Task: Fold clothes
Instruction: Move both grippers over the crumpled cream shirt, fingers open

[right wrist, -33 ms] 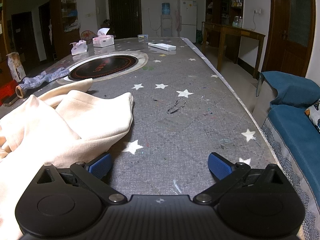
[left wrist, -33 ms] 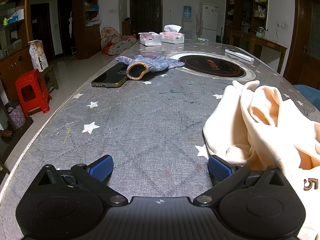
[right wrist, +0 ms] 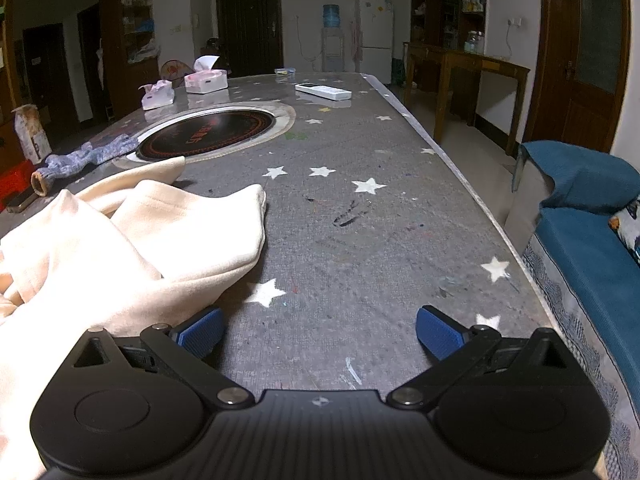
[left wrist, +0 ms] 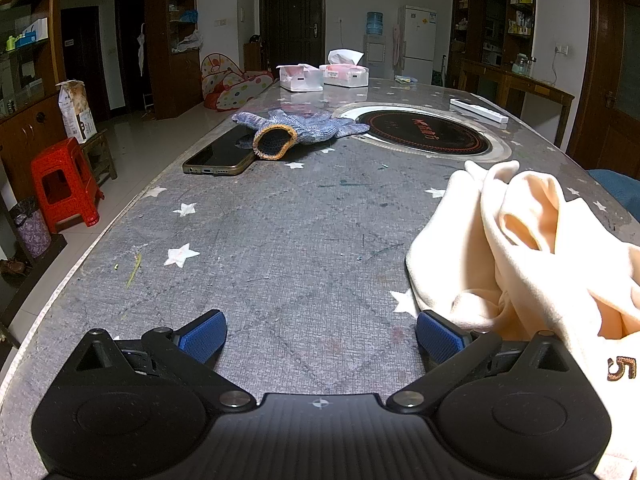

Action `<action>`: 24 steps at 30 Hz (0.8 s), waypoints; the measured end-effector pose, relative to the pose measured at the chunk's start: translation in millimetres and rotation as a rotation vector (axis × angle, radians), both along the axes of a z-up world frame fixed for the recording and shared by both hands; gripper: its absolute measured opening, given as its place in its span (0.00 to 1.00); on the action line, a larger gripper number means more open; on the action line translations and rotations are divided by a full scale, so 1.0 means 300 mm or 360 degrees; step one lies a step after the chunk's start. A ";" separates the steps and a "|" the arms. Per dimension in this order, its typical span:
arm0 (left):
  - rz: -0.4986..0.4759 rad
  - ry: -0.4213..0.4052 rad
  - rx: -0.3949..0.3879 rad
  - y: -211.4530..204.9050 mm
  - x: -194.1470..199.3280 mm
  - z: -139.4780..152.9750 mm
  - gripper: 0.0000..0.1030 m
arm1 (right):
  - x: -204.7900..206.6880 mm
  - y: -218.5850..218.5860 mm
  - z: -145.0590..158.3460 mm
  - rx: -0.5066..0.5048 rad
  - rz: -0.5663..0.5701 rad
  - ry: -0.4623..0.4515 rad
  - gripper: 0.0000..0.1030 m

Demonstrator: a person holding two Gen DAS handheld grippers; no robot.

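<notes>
A crumpled cream garment (left wrist: 520, 248) lies on the grey star-patterned table (left wrist: 280, 264), with a brown "5" printed on it near the lower right. My left gripper (left wrist: 322, 332) hovers low over the table just left of the garment. It is open, its right fingertip is close to the cloth's edge, and only bare table lies between the pads. In the right wrist view the same garment (right wrist: 140, 240) fills the left side. My right gripper (right wrist: 320, 332) stands open over bare table just right of the cloth, its left finger beside the cloth's hem.
A phone (left wrist: 220, 152) and a blue knit glove (left wrist: 296, 128) lie further back on the left. A round black cooktop (left wrist: 424, 132) is set into the table, with tissue boxes (left wrist: 344, 74) and a white remote (left wrist: 478, 110) beyond. A blue sofa (right wrist: 580, 220) borders the right edge.
</notes>
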State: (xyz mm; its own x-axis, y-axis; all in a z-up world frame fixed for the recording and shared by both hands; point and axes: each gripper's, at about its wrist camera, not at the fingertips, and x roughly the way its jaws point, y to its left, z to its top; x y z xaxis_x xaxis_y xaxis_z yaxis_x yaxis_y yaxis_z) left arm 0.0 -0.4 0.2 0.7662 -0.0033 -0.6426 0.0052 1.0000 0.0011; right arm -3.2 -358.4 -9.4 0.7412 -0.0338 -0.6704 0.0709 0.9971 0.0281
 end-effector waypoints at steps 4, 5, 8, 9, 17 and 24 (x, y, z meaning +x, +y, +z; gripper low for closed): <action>0.0000 0.0002 0.0005 -0.003 0.000 0.002 1.00 | 0.003 -0.010 0.017 0.0059 0.0010 -0.0009 1.00; 0.0000 0.0002 0.0006 -0.004 0.000 0.002 1.00 | -0.011 -0.009 0.027 0.0048 0.0012 -0.0050 1.00; 0.0012 0.0008 0.0003 -0.003 -0.005 0.003 1.00 | -0.061 0.020 0.059 -0.0031 0.0011 -0.0133 1.00; 0.0015 0.0011 0.0004 -0.003 -0.003 0.004 1.00 | -0.072 0.019 0.070 -0.0038 0.0014 -0.0144 1.00; 0.0046 0.0056 -0.0008 -0.009 -0.029 0.019 1.00 | -0.128 0.023 0.130 -0.0011 0.0075 -0.0211 1.00; 0.0047 0.0041 0.0032 -0.039 -0.059 0.048 1.00 | -0.158 0.054 0.147 0.0032 0.0178 -0.0233 1.00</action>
State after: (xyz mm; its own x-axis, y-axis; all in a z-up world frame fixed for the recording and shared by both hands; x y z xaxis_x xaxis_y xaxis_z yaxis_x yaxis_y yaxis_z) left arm -17.6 -12.0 14.5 0.7492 0.0322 -0.6616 -0.0241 0.9995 0.0214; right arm -50.5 -342.2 34.6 0.8292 0.0668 -0.5549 -0.0469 0.9976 0.0500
